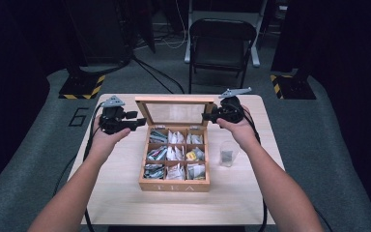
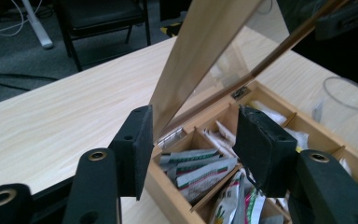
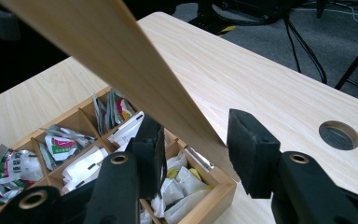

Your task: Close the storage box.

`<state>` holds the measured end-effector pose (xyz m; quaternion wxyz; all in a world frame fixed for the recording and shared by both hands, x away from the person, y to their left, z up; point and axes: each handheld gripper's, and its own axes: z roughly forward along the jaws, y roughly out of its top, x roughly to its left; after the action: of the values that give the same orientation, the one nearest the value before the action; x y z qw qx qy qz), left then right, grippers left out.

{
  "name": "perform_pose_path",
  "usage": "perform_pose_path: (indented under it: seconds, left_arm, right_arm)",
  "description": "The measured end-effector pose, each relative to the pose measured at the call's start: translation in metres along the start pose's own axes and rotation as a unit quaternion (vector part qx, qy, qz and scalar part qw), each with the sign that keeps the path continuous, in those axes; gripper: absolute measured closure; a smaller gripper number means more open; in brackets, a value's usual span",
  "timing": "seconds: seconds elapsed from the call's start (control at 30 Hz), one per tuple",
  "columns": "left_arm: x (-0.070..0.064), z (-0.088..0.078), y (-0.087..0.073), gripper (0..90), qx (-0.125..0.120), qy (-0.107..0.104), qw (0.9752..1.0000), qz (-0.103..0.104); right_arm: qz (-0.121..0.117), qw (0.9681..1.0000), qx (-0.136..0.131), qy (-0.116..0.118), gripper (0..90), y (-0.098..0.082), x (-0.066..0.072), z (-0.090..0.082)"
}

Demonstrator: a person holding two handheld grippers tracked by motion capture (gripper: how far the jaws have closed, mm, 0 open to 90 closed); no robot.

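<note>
Currently the upright lid (image 1: 175,112) of the tea box (image 1: 174,186) is being straddled edgewise by left gripper (image 2: 193,140) and right gripper (image 3: 196,149), jaws unclenched, not pressing.

Light wood table (image 1: 121,193): open tea box (image 1: 174,185), clear plastic cup (image 1: 227,153) beside.

Tea box (image 1: 174,183) mid-table (image 1: 116,203), cup (image 1: 227,154) to its right

light: table (image 1: 125,193) lit bright from above, room around it rly dark
sharpness: high view soft, low-res
focus: jaws up close a bit blurry in both gripper views
glare: faint sheen on lid (image 1: 176,113) glass
</note>
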<state>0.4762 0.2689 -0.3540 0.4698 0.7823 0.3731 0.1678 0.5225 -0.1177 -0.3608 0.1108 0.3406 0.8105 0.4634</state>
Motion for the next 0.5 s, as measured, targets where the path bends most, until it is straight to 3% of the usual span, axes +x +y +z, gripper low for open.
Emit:
perform_pose_path:
  seconds: [0.17, 0.5]
  left_arm:
    - [-0.004, 0.001, 0.007, 48.9, -0.001, 0.005, 0.9999, 0.014]
    - [-0.007, -0.001, 0.011, 56.5, -0.002, 0.004, 0.9998, 0.019]
  right_arm:
    - [-0.006, 1.0, 0.003, -0.001, 56.2, -0.002, 0.002, -0.001]
    - [-0.011, 0.9999, 0.004, 0.003, 54.3, -0.011, 0.007, -0.004]
